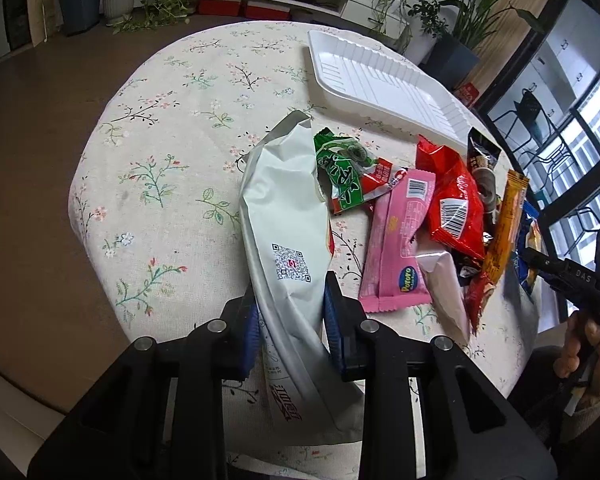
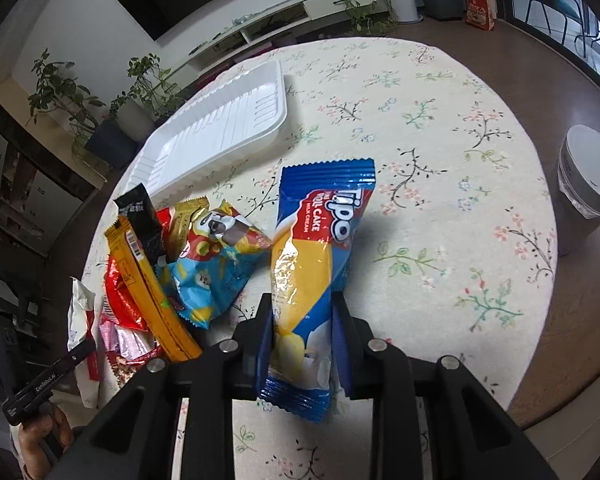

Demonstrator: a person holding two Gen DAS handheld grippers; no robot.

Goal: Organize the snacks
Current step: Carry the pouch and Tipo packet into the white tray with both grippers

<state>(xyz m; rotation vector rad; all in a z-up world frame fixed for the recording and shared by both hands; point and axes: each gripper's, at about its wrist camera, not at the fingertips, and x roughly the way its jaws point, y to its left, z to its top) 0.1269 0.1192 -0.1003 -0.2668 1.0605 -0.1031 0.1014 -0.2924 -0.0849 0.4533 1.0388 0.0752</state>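
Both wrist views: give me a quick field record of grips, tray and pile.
left gripper: shut on white bag
right gripper: shut on blue roll cake pack
white tray: nothing in it, beyond the pile
snack pile: loose on the floral tablecloth, between the two grippers

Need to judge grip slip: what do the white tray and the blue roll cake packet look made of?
White tray: looks like thin moulded plastic or foam, matte, with ribbed walls. Blue roll cake packet: glossy plastic film, showing glare and crimped ends, likely slippery.
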